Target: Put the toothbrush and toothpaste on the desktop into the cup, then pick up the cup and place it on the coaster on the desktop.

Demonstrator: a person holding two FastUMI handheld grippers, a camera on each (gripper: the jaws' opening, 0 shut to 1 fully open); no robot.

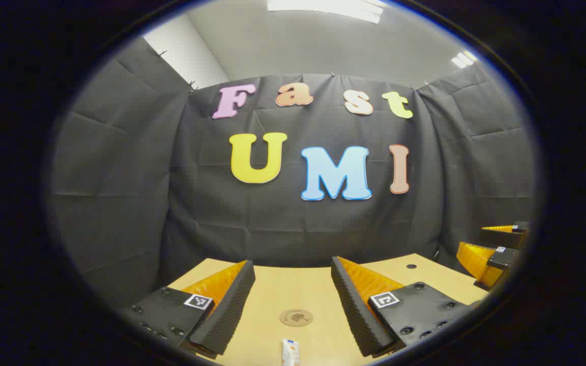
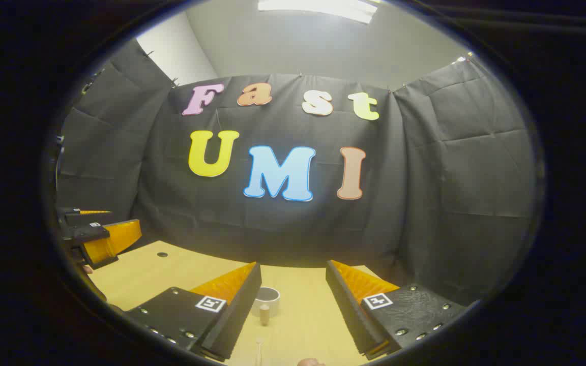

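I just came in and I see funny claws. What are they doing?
A person holds two grippers above a wooden desk. Both are open and hold nothing. In front of the left gripper lie the coaster and the toothpaste. In front of the right gripper stands the cup, with the toothbrush nearer. Nothing is in the cup yet.

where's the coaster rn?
Left gripper view: coaster lies flat on the desk, between the open fingers, just beyond the toothpaste.

Both tools, left [image 1: 293, 284] and right [image 2: 293, 287], hover level with fingers spread wide, holding nothing.
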